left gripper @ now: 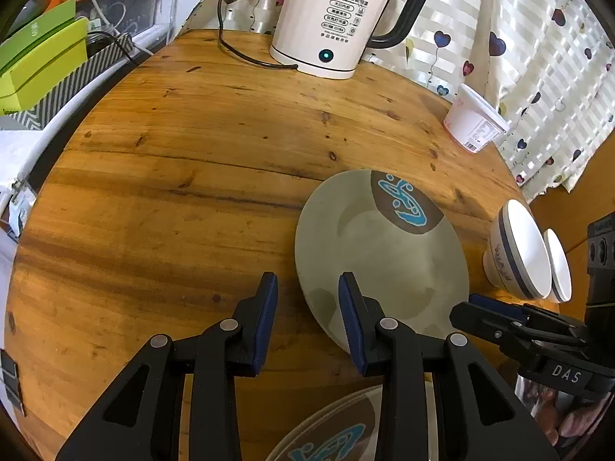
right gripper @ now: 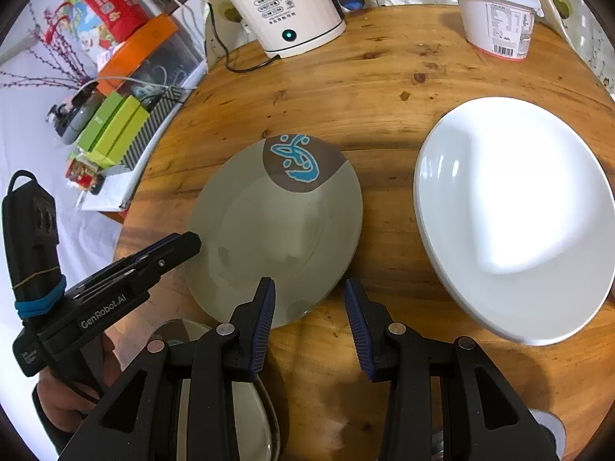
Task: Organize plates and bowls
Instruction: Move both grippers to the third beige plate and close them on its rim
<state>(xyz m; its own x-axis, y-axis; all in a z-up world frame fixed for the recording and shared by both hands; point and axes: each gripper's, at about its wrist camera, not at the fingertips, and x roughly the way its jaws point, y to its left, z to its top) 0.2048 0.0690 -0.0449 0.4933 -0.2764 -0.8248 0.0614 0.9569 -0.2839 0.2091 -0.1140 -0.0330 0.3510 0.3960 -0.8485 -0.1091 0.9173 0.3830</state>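
Note:
A grey plate [left gripper: 380, 253] [right gripper: 276, 223] with a brown patch and a blue figure lies flat on the round wooden table [left gripper: 173, 192]. My left gripper [left gripper: 307, 292] is open and straddles the plate's near-left rim: one finger is over the plate, the other over bare wood. My right gripper [right gripper: 309, 303] is open too and straddles the near-right rim in the same way. Each gripper shows in the other's view, the left [right gripper: 188, 242] and the right [left gripper: 472, 307], with tips at the plate's edge. A second plate of the same pattern [left gripper: 334, 441] [right gripper: 230, 403] lies partly hidden under the grippers. Neither gripper holds anything.
A large white plate [right gripper: 511, 211] lies right of the grey one. Two white bowls with blue bands [left gripper: 519, 249] stand at the table's right edge. A white kettle [left gripper: 338, 19] with its cord and a white tub [left gripper: 476, 119] stand at the back. Green boxes [left gripper: 42, 61] crowd the left.

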